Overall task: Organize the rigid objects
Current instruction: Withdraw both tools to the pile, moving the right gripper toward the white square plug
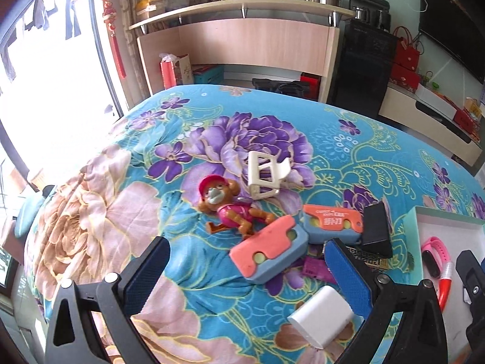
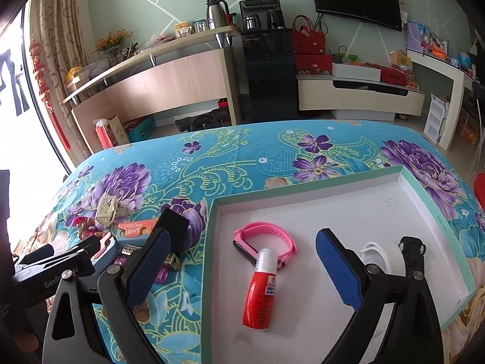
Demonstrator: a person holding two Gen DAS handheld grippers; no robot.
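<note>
Nearest the right wrist camera, the right gripper (image 2: 239,270) stands with its jaws spread wide and nothing between the pads. Its left finger hangs over the floral blanket (image 2: 194,163); its right finger is over the shallow white tray (image 2: 409,182) with the green rim. Inside the tray, a red bottle (image 2: 263,291) lies on its side between the two fingers, touching neither. Just beyond it lies a pink wristband (image 2: 266,231). A white looped item (image 2: 374,250) sits partly hidden behind the right finger.

On the left wrist view, the left gripper (image 1: 245,276) is likewise wide open and holds nothing. A white block (image 1: 321,315) lies near its right finger. Farther out lie two orange-and-blue cases (image 1: 268,247), a black box (image 1: 376,227), a monkey figure (image 1: 230,209), and, farthest, a white plastic frame (image 1: 265,176).
</note>
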